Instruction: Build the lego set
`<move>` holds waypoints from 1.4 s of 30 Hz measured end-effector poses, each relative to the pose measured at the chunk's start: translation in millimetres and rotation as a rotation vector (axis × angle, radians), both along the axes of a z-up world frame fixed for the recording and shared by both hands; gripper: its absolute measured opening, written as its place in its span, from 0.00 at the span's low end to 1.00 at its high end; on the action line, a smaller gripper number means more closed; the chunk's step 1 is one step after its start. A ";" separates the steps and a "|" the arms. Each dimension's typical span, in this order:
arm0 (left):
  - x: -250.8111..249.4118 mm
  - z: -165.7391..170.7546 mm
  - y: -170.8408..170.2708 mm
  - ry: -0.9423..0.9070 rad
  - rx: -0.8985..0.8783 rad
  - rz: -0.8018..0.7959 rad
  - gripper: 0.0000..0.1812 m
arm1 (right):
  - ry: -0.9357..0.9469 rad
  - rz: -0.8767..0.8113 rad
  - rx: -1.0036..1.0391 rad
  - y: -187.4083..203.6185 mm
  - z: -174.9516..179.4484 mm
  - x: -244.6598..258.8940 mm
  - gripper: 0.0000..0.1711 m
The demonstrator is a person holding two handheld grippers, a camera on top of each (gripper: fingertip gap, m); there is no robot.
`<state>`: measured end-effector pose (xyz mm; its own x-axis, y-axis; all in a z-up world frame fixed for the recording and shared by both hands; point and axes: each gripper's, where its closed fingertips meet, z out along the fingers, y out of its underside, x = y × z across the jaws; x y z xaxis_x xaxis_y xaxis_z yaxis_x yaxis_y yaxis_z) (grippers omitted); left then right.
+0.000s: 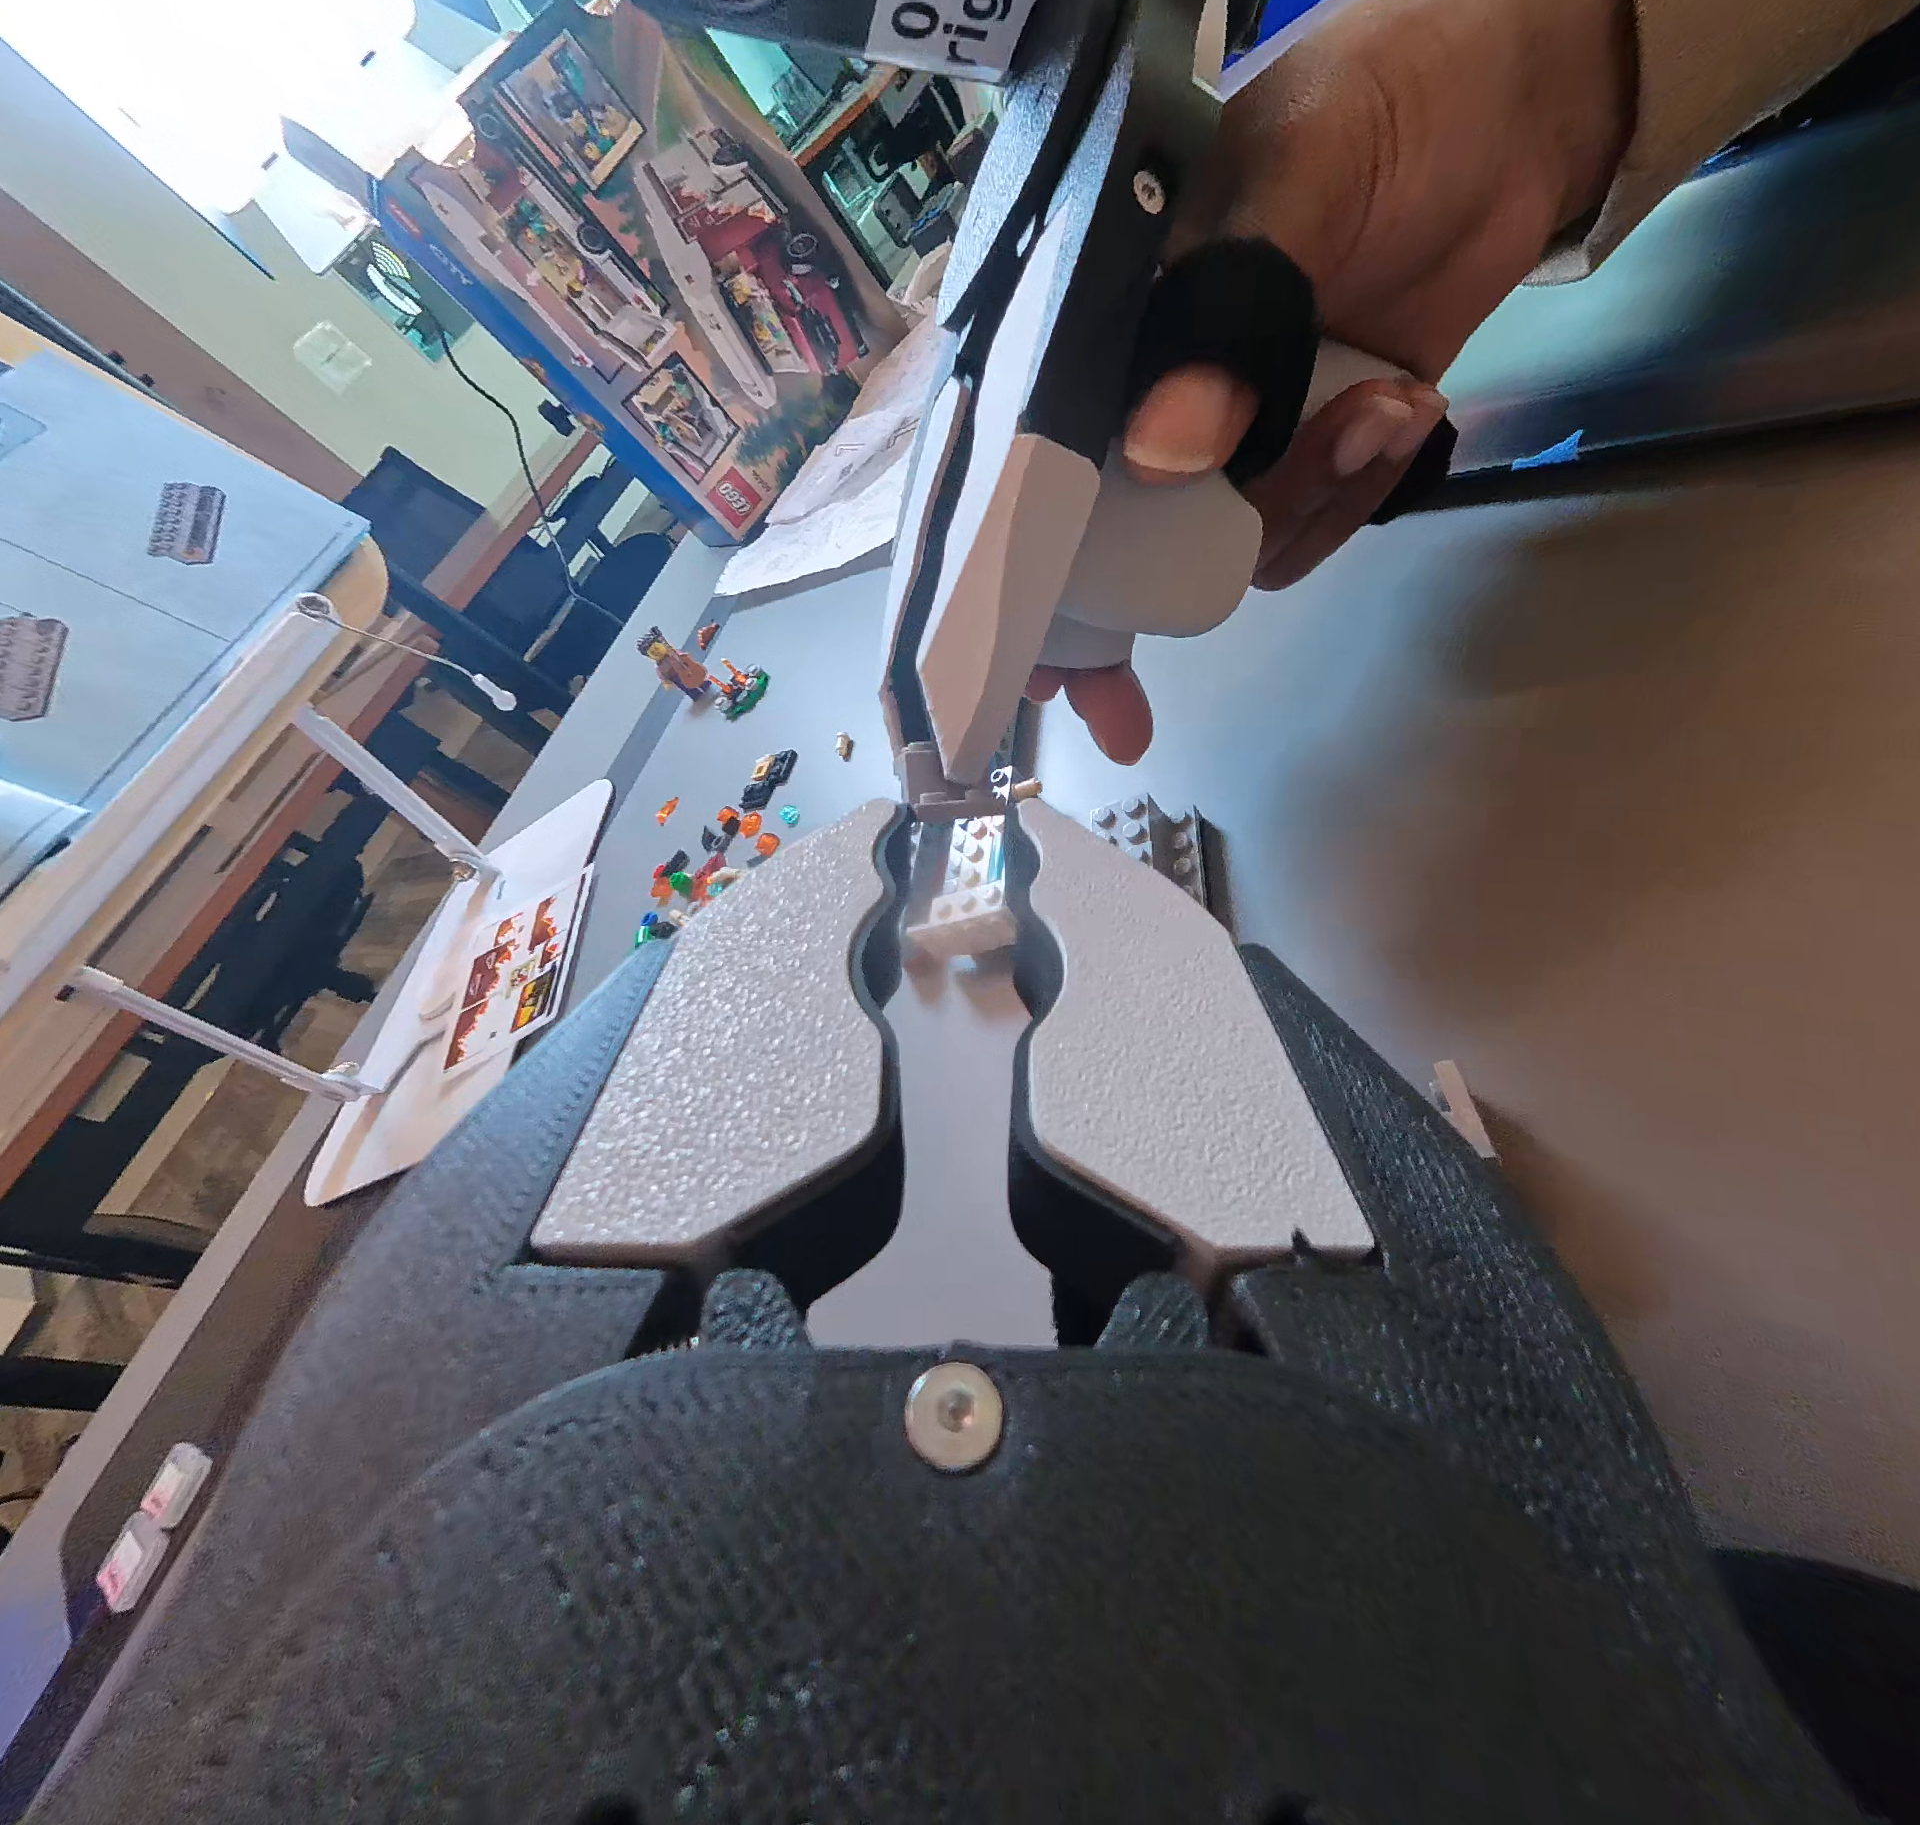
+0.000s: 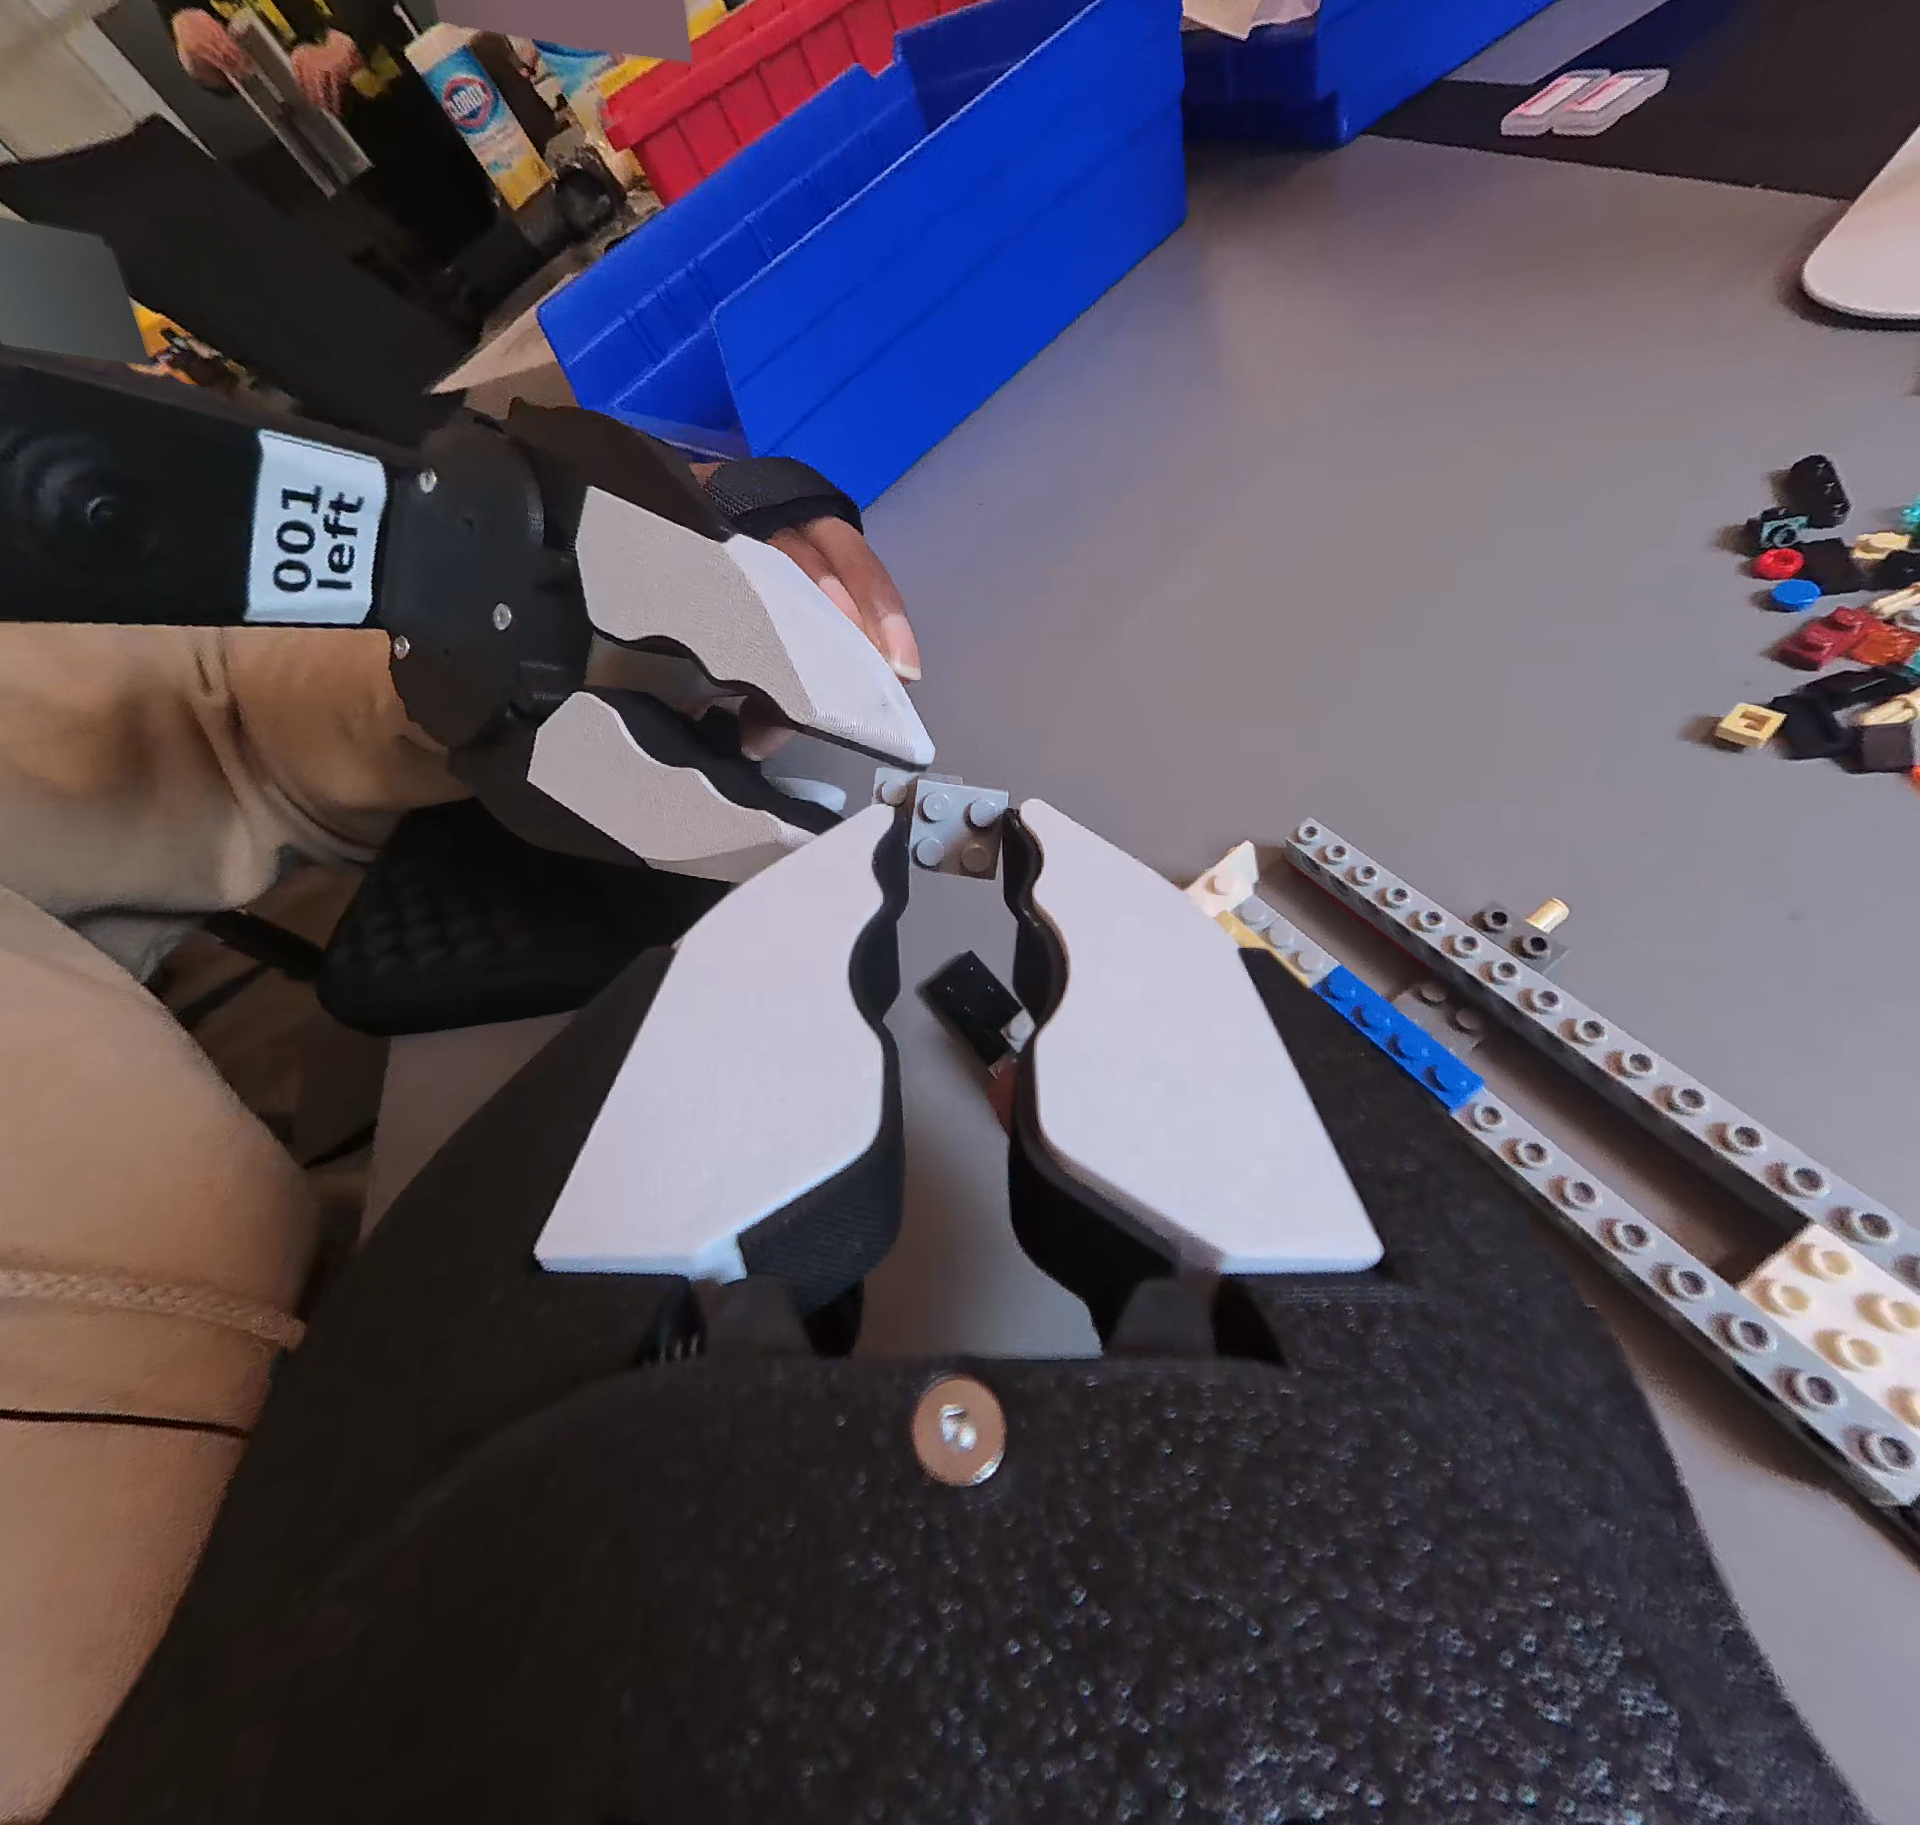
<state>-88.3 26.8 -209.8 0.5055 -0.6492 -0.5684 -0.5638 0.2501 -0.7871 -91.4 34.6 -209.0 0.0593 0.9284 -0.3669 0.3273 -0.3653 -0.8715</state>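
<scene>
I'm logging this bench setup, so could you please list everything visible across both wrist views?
Small white assembly: one, white with studs, between the left tongs' tips.
Grey plate: one, grey, four studs showing, gripped at the right tongs' tips.
Long chassis: one, grey with blue and cream sections, on the table right of the right tongs.
Loose pieces: many, mixed colours, far right of the table.
Minifigure: one, orange, lying on the table.
Set box: one, blue-edged, at the back.
Sticker sheet: one, white, at the table's edge.
Bins: blue and red, at the back.
Table: one, grey.
Left tongs: shut on the assembly.
Right tongs: shut on the plate.
</scene>
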 end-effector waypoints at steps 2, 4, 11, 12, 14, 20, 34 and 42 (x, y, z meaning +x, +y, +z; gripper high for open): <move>-0.1 -1.9 -0.1 0.003 -0.009 -0.004 0.09 | -0.006 -0.003 0.034 1.0 0.2 0.2 0.10; -0.5 -2.9 0.2 0.012 -0.005 -0.003 0.07 | -0.005 -0.003 0.044 1.7 1.1 0.4 0.10; 3.1 -8.9 -3.3 -0.041 -0.114 -0.045 0.10 | -0.095 0.042 0.180 2.7 -7.2 4.2 0.10; 2.6 -9.8 -2.9 -0.065 -0.155 -0.048 0.11 | -0.118 0.058 0.217 3.2 -8.2 6.2 0.10; 0.0 -14.2 -1.0 -0.111 -0.250 -0.052 0.14 | -0.182 0.128 0.269 0.1 -12.0 12.6 0.10; -6.5 -37.3 -5.4 -0.148 -0.519 -0.098 0.13 | -0.359 0.325 0.529 3.5 -17.6 19.6 0.10; -3.5 -68.8 -20.6 0.035 -0.636 -0.063 0.12 | -0.713 0.753 0.727 -17.4 -57.4 0.7 0.10; -2.5 -69.0 -20.5 0.033 -0.637 -0.056 0.10 | -0.756 0.725 0.657 -14.8 -67.0 3.3 0.09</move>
<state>-90.8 6.3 -278.8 0.4502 -0.8896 -0.0772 -0.5897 -0.2313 -0.7738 -88.1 19.7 -276.1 -0.5509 0.8304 0.0835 0.7727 0.5453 -0.3249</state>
